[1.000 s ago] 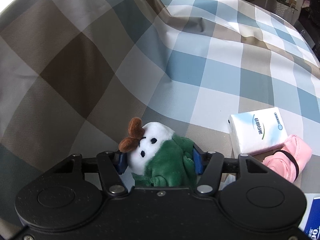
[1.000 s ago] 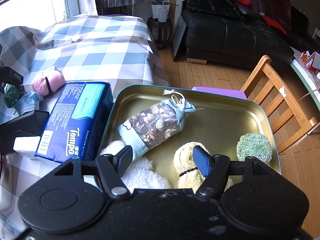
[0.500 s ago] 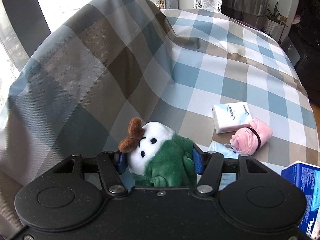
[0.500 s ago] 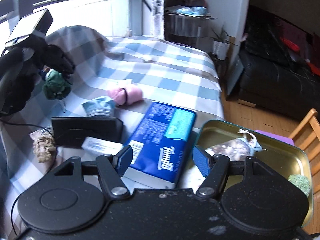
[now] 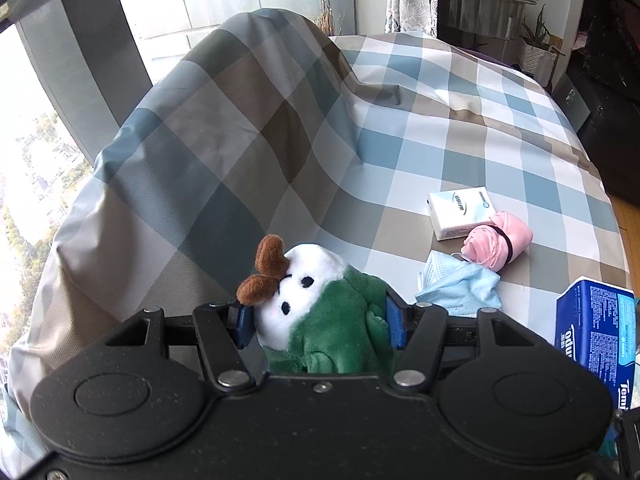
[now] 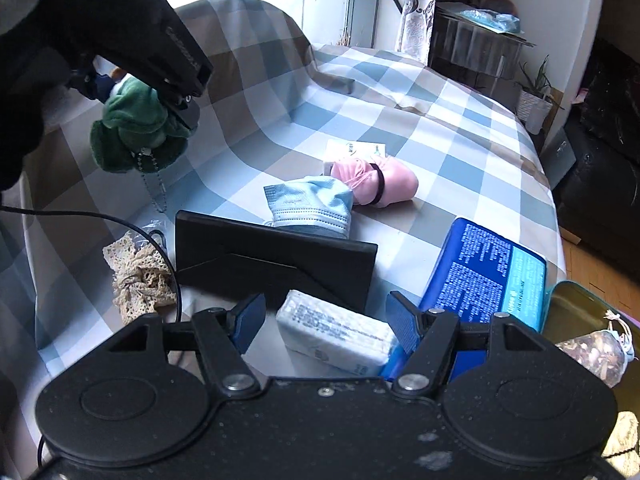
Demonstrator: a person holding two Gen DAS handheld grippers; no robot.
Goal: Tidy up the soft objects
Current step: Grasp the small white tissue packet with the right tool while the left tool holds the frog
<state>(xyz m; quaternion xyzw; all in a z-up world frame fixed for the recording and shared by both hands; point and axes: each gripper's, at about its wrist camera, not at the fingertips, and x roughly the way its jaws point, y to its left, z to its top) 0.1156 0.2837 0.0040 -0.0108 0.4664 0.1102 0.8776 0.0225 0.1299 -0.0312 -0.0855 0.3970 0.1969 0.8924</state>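
My left gripper (image 5: 320, 320) is shut on a small green-and-white plush toy (image 5: 320, 312) with brown antlers, held high above the checked tablecloth (image 5: 440, 140). The right wrist view shows the same plush (image 6: 132, 128) hanging at the upper left with a bead chain below it. My right gripper (image 6: 326, 326) is open and empty, hovering over a white tissue pack (image 6: 336, 332). A pink rolled cloth (image 6: 376, 182), a blue face mask (image 6: 312, 204) and a beige lace pouch (image 6: 138, 276) lie on the table. The metal tray (image 6: 580, 304) with a patterned sachet (image 6: 596, 354) is at the right edge.
A black stand (image 6: 276, 260) sits in front of my right gripper. A blue Tempo tissue package (image 6: 488, 280) lies beside the tray. A small white tissue pack (image 5: 460, 212) lies behind the pink cloth. A black cable (image 6: 80, 214) runs at the left. A dark sofa (image 6: 608, 160) stands at the right.
My left gripper has risen and pulled back with the plush, showing more of the table. My right gripper has swung left from above the tray to above the tissue pack.
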